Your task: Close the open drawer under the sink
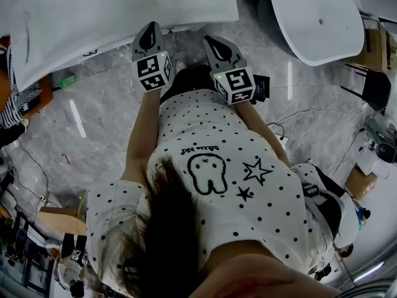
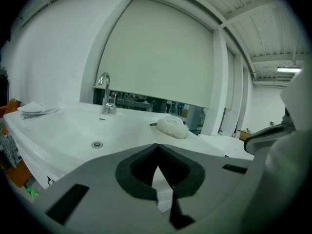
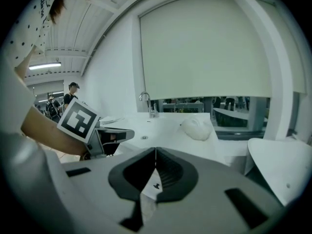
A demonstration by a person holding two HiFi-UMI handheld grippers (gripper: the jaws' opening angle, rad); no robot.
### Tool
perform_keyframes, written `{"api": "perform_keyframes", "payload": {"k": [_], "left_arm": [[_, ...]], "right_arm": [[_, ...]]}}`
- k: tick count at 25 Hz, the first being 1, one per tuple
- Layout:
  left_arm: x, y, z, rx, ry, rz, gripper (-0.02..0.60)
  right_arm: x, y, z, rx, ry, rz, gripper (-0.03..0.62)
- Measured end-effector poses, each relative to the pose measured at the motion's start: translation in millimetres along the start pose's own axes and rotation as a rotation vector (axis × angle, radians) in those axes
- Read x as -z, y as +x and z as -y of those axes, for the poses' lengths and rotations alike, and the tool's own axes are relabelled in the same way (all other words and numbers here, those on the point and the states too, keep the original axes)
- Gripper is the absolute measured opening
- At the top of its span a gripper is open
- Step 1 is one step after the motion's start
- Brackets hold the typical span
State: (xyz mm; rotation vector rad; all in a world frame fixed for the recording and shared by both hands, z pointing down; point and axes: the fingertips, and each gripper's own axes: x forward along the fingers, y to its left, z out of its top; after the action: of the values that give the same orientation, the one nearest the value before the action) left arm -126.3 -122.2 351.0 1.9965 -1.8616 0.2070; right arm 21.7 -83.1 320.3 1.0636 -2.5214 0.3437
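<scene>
Grey marble floor (image 1: 111, 110), white wall (image 2: 48, 57), lg roller blind (image 2: 161, 52), ceiling strip light (image 2: 288, 70)

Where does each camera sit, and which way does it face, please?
Head view: on the person's head, facing steeply down; dotted shirt, left gripper, right gripper, sink, floor.
Left gripper view: on that gripper, along its shut jaws toward the faucet; right gripper at right.
Right gripper view: likewise on its gripper, jaws shut; left gripper and forearm at left.
Shared: both gripper views show faucet and white bundle.
</scene>
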Motion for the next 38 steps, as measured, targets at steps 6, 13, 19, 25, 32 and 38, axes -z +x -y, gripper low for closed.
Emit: {"api": "perform_keyframes", "payload": {"k": [6,13,19,25,32,38], "left_arm": [[-24.4,-16.0,13.2,0.023,0.030,0.063,0.004],[-42.1,-29.4,22.4,0.050,0.075,0.107,0.004],[-57.6,-39.1,37.3,0.080,0.092,0.146,0.004],[-60.6,-52.5,43.8,0.108,0.113,0.172,0.003],[-61.4,-70.1,59.0,0.135,0.161,0.182,0.003],[-61.2,-82.1,64.5,0.149,0.152,0.195,0.003]], "right_arm": [[-6.5,-7.9,6.4,0.021,-0.006,0.030,0.015],[-5.8,-7.0,4.6,0.013,-0.021,0.036,0.015],[-9.3,-5.7,8.7,0.015,-0.027,0.045,0.015],[-9.5,-3.5,6.7,0.014,-0.021,0.062,0.015],[-13.6,-11.3,5.0,-0.005,-0.023,0.079,0.015],[-12.7,-18.0,6.9,-0.010,-0.038,0.078,0.015]]}}
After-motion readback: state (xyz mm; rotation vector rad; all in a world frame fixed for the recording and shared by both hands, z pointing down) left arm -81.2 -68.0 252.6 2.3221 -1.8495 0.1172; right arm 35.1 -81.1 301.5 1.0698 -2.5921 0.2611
